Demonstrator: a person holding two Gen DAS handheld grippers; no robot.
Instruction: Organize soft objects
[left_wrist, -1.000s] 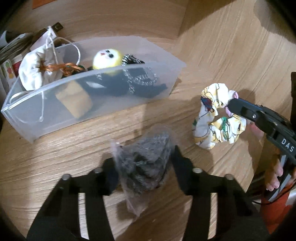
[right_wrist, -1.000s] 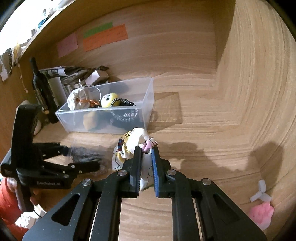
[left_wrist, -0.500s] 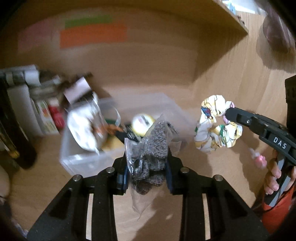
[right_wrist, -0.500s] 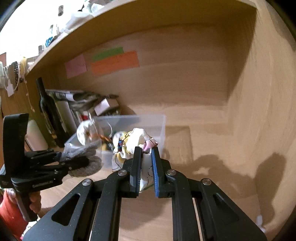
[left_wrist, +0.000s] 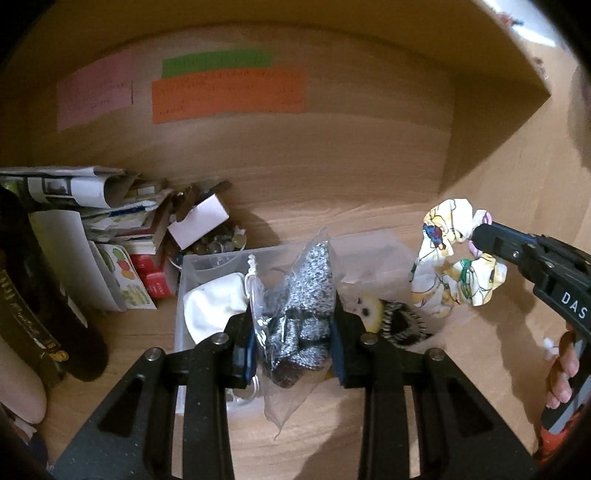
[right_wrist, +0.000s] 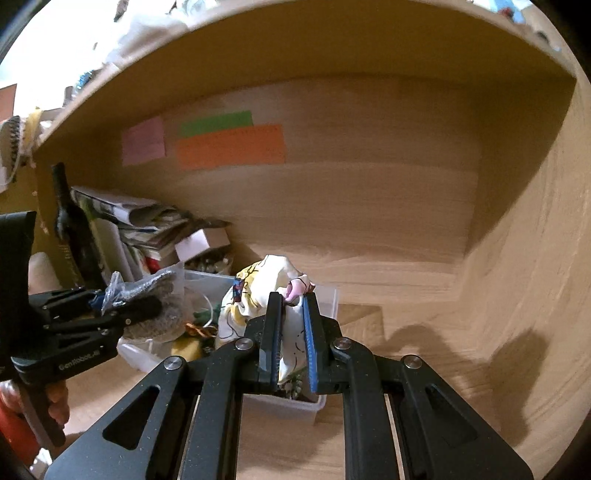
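Scrunchie: pinched in the right hand-held gripper, above the clear bin.
Bagged grey knit: clamped by the left hand-held gripper, over the bin's middle.
Advice: lower both well inside before releasing.

A: Right gripper?
B: Clamped on the floral scrunchie, fabric bunched between the blue pads, held above the clear bin.
A: Left side of view?
B: Left gripper pinching a bagged grey knit bundle, also over the bin's left end. Hand on its handle.
A: Inside the bin?
B: Partly hidden. Something yellow, orange cord.
A: Background?
B: Wooden shelf, dark bottle, paper stack, small white box, pink note, green note, orange note on the back wall.
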